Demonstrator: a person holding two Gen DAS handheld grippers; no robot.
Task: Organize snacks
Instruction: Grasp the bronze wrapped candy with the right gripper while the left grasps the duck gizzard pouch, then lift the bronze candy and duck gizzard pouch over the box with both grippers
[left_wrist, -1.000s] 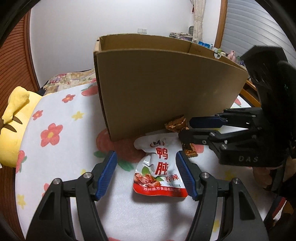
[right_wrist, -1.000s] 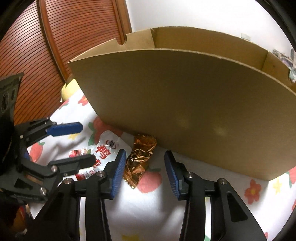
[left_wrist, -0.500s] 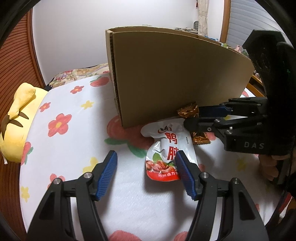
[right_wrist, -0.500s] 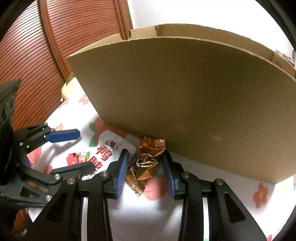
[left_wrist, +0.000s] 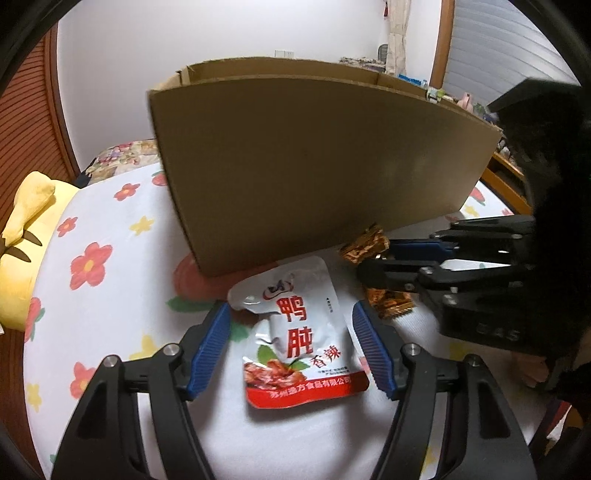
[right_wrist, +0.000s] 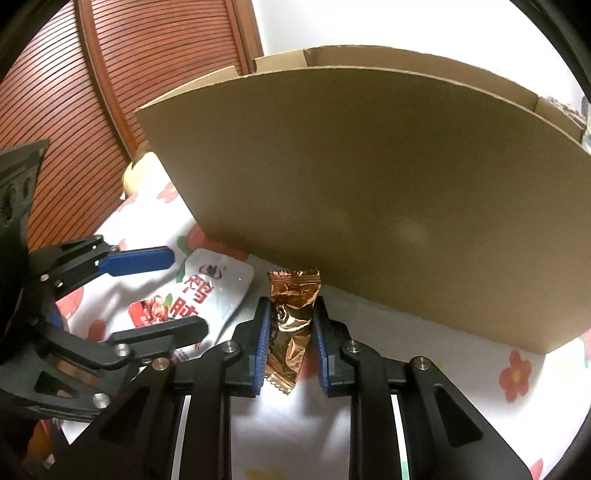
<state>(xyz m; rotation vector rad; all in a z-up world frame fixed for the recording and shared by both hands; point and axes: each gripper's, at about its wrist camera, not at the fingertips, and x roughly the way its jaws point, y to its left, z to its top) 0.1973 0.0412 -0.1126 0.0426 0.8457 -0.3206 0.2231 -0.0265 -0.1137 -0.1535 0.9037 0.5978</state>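
A white and red snack pouch (left_wrist: 301, 332) lies flat on the flowered sheet (left_wrist: 110, 236), between the open fingers of my left gripper (left_wrist: 291, 325); the pads stand apart from it on both sides. It also shows in the right wrist view (right_wrist: 207, 291). My right gripper (right_wrist: 290, 314) is shut on a copper foil snack packet (right_wrist: 291, 314), its blue pads pressing both sides. In the left wrist view the packet (left_wrist: 365, 245) sticks out either side of the right gripper (left_wrist: 373, 264). A tall open cardboard box (left_wrist: 317, 166) stands just behind both snacks.
A yellow plush toy (left_wrist: 22, 236) lies at the left edge of the bed. A slatted wooden door (right_wrist: 110, 92) is behind on the left. A cluttered shelf (left_wrist: 443, 96) and wooden furniture are behind the box on the right.
My right gripper has closed from open onto the foil packet. My left gripper has moved forward so its open fingers now straddle the pouch.
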